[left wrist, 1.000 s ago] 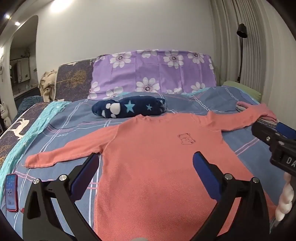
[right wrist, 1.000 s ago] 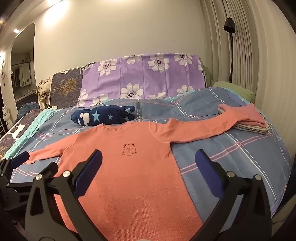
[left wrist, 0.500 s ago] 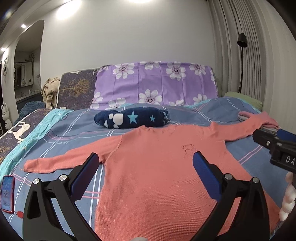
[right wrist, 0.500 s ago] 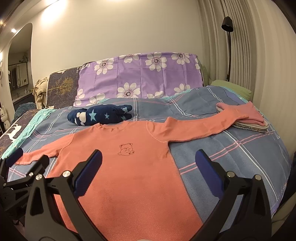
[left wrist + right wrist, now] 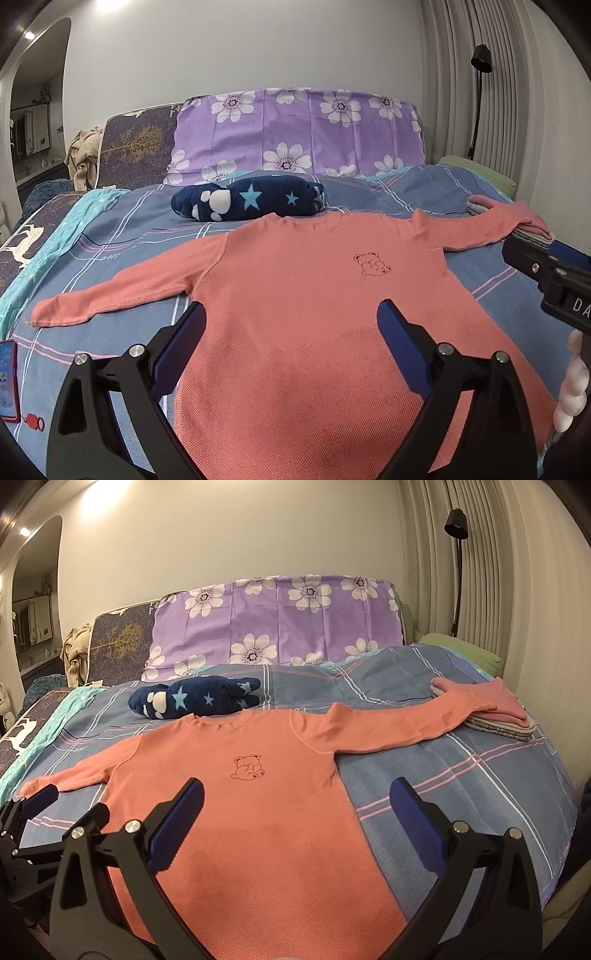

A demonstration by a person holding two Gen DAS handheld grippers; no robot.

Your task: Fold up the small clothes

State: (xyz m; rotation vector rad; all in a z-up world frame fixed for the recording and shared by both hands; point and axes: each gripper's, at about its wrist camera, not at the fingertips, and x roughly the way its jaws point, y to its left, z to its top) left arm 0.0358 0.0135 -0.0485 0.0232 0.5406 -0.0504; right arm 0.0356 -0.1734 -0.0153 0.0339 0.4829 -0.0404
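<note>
A salmon long-sleeved shirt (image 5: pixel 317 302) with a small bear print lies flat, front up, on the blue plaid bedspread (image 5: pixel 122 243), both sleeves spread out. It also shows in the right wrist view (image 5: pixel 258 805). Its right sleeve end rests on a stack of folded clothes (image 5: pixel 495 720). My left gripper (image 5: pixel 291 325) is open and empty, above the shirt's lower body. My right gripper (image 5: pixel 295 805) is open and empty, over the shirt's lower right part. The right gripper's side shows at the left view's right edge (image 5: pixel 546 273).
A rolled navy star-print garment (image 5: pixel 247 203) lies behind the shirt's collar. A purple flowered pillow (image 5: pixel 295 136) stands at the headboard. A red phone (image 5: pixel 7 380) lies at the bed's left edge. A black lamp (image 5: pixel 456 524) and curtains stand at right.
Both grippers have tilted up and drawn back slightly, so the shirt sits lower in view. The shirt has not moved. Both grippers stay open.
</note>
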